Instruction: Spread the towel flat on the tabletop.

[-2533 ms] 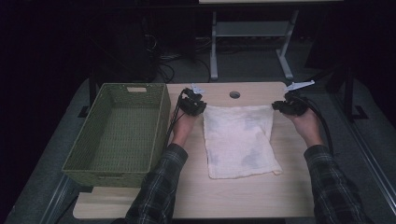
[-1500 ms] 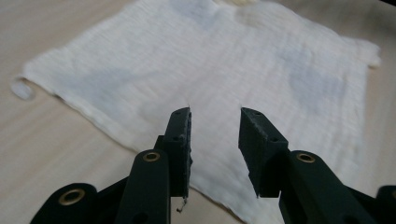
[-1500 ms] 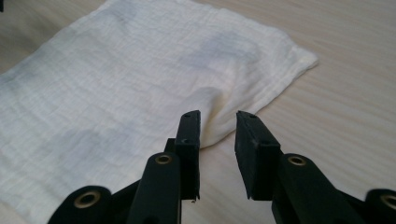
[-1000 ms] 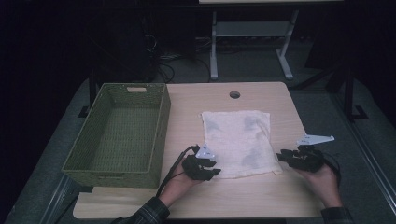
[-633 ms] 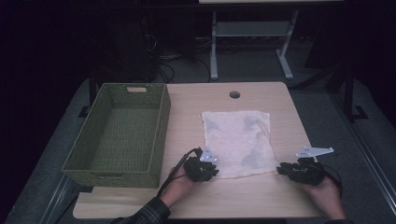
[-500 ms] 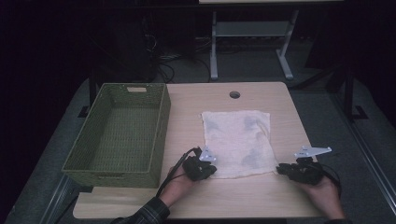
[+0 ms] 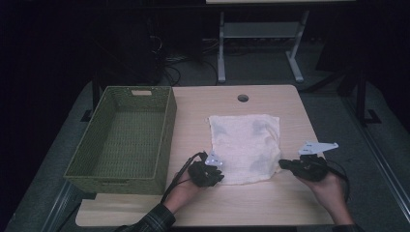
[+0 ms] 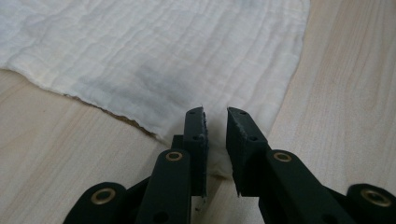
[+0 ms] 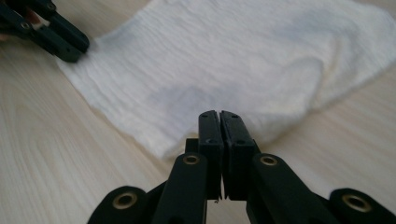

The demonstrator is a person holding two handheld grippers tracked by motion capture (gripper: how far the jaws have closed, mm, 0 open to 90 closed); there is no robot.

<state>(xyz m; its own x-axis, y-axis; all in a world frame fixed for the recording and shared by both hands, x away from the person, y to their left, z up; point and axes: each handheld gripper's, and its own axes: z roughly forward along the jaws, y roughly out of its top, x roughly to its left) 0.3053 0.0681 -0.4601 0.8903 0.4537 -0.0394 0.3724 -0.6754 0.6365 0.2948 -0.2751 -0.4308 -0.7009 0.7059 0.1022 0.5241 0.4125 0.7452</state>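
A: Start at the right gripper (image 9: pixel 219 116). Its jaws have just been closing and now sit pressed flat together at the near right corner of the white cloth (image 9: pixel 243 60). The hem runs under the tips; whether fabric is actually pinched I can't tell.

B: And the left gripper (image 8: pixel 215 114)?

A: Its jaws have just eased apart a little and stand narrow, with a slim gap between them, right over the cloth's near left corner. The pads don't look to be pressing on the fabric.

B: So which step is this?

A: Taking hold of the two near corners, I'd judge. The cloth (image 7: pixel 245 147) lies spread flat in the middle of the table (image 7: pixel 270 212), well apart from the basket. Next, the left gripper needs to close firmly on its corner before either hand lifts, or the cloth will rise lopsided.

B: And round about?

A: A pale wood-grain tabletop with a round cable hole (image 7: pixel 242 98) at the far edge. An empty green woven basket (image 7: pixel 116 180) stands at the left. Beyond is a dark room with a metal stand (image 7: pixel 258 53) and cables on the floor.
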